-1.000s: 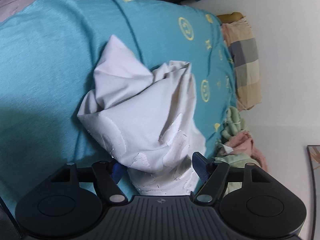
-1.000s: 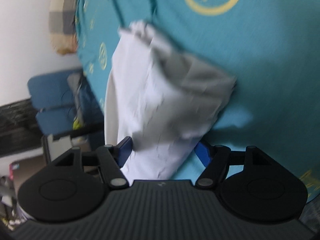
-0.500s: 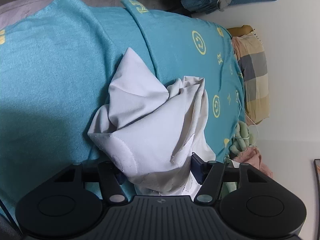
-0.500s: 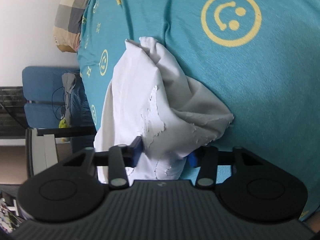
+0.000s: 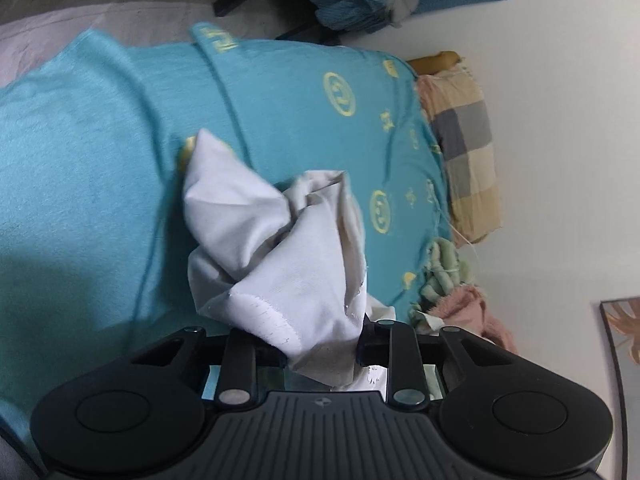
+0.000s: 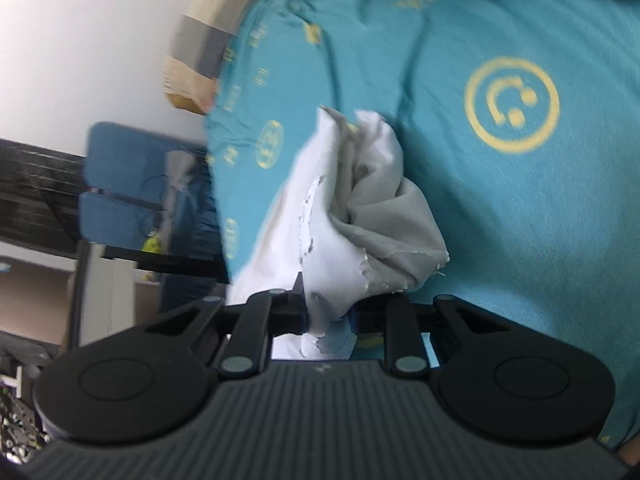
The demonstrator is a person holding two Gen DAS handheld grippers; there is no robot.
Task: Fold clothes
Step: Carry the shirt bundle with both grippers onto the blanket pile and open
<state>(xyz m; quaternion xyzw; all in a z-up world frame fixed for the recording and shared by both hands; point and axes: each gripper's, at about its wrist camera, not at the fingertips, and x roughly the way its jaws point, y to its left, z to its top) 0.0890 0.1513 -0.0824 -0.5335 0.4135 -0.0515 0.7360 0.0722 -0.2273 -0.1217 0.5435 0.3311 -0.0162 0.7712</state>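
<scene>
A crumpled white garment (image 5: 276, 256) hangs bunched over a teal bedspread (image 5: 88, 168) printed with yellow smiley faces. My left gripper (image 5: 322, 346) is shut on one edge of the garment; the cloth fills the gap between its jaws. In the right wrist view the same white garment (image 6: 348, 220) is bunched up, and my right gripper (image 6: 330, 314) is shut on another edge of it. Both hold it lifted off the bed. The fingertips are hidden by cloth.
A checked pillow (image 5: 464, 148) lies at the bed's far end by a white wall (image 5: 560, 120). Green and pink clothes (image 5: 452, 280) sit heaped beside it. A blue chair (image 6: 120, 184) and dark shelving stand off the bed's side.
Both grippers closed on the white garment and lifted it; the cloth is now more bunched and pulled up off the bedspread.
</scene>
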